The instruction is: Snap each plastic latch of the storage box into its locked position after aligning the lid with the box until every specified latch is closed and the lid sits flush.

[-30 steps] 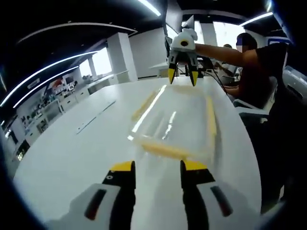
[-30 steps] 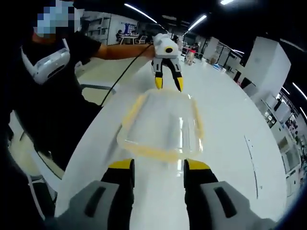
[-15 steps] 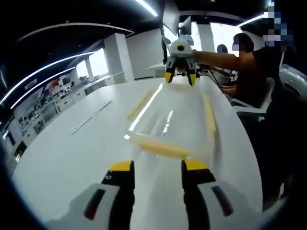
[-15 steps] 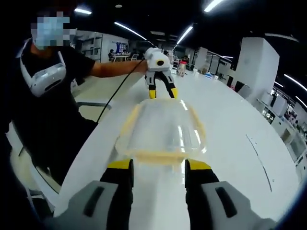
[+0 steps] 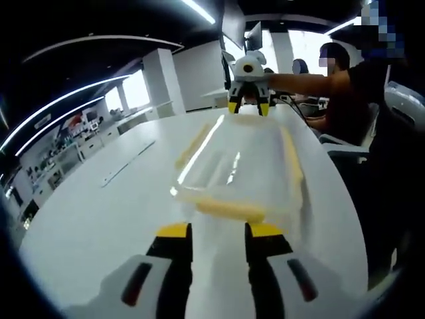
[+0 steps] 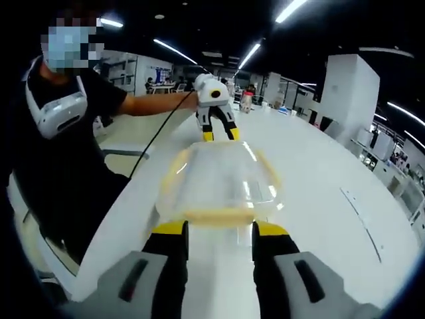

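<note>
In the left gripper view, nearest to us, our left tool (image 5: 214, 230) rises from the bottom edge with its two yellow-tipped jaws apart and nothing between them. Just past the tips lies the storage box (image 5: 240, 165), a clear plastic box lying lengthwise on the white table (image 5: 99, 212). A pale yellow latch (image 5: 229, 210) runs along the near short end, just beyond our jaws; we cannot tell whether the tips touch it. More yellow strips run down the two long sides. The clear lid (image 5: 232, 156) sits on top of the box; whether it lies flush we cannot say. At the far short end our right tool (image 5: 248, 107) hangs above the box's edge, tips pointing down, jaws apart. A person's bare arm (image 5: 302, 81) reaches in from the right to hold it.

In the right gripper view we see the same things from the other end. The right tool (image 6: 217, 228) has its jaws spread and empty, the tips close to the near yellow latch (image 6: 216, 216) of the storage box (image 6: 219, 181). Beyond the box the left tool (image 6: 216, 135) stands over the far end, jaws apart. A cable (image 6: 159, 131) trails from it toward the person in a dark shirt (image 6: 53, 159) at the table's edge. Far behind, white pillars and ceiling lights fill the room.
</note>
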